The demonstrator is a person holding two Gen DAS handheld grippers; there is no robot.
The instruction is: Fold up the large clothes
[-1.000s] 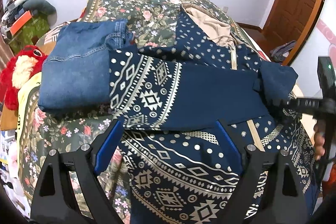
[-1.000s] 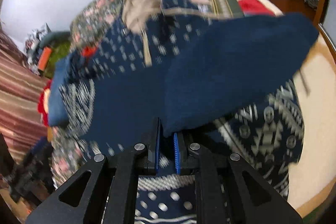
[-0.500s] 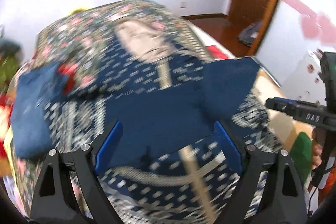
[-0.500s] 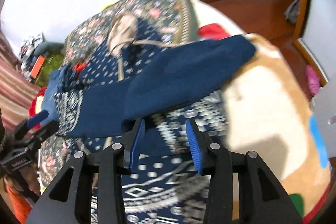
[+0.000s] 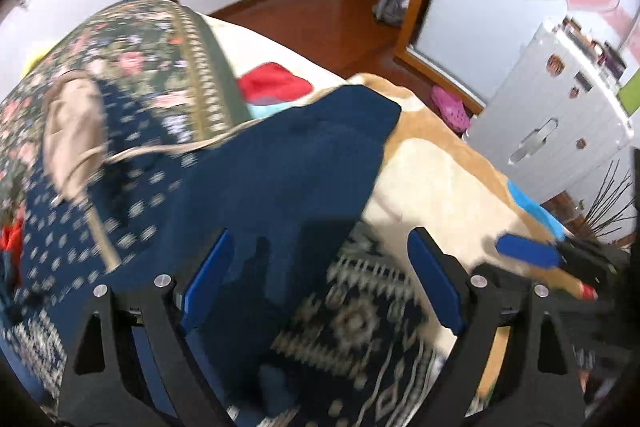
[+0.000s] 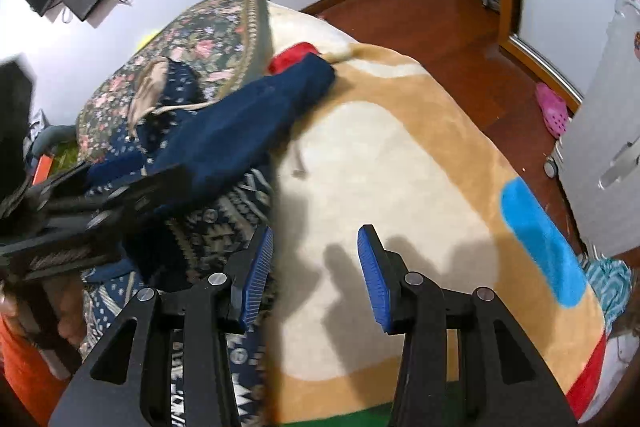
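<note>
A navy hoodie with pale geometric patterns and a beige-lined hood lies spread on the bed. Its plain navy sleeve is laid slantwise over the body, cuff toward the far right. My left gripper hovers open and wide above the sleeve and the patterned hem, nothing between its fingers. My right gripper is open over the beige blanket, its left finger at the hoodie's edge, the sleeve lying free beyond it. Each gripper shows in the other's view: right pad, left gripper.
A floral bedspread covers the far part of the bed. A beige blanket with a blue patch lies to the right, and a red cloth lies by the sleeve's end. Off the bed are wooden floor, a white cabinet and a pink slipper.
The right gripper opened, let go of the navy sleeve and moved right over the blanket. The left gripper swung right from the jeans side to above the sleeve, staying open.
</note>
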